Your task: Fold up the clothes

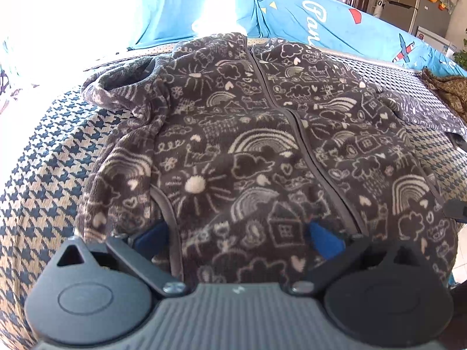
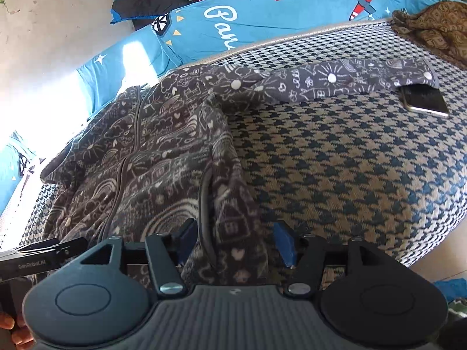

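Here both claws, left claw and right claw, gape around the fleece jacket hem; "GenRobot.AI" marks the left one.

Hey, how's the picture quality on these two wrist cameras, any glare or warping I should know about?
Left wrist view: sunlight blows out the upper left, washing over the blue sheet; the patterned jacket stays sharp. Right wrist view: a similar white glare patch at left; the phone reflects light. Both views: strong fisheye bending of the houndstooth cover, dark vignette corners.
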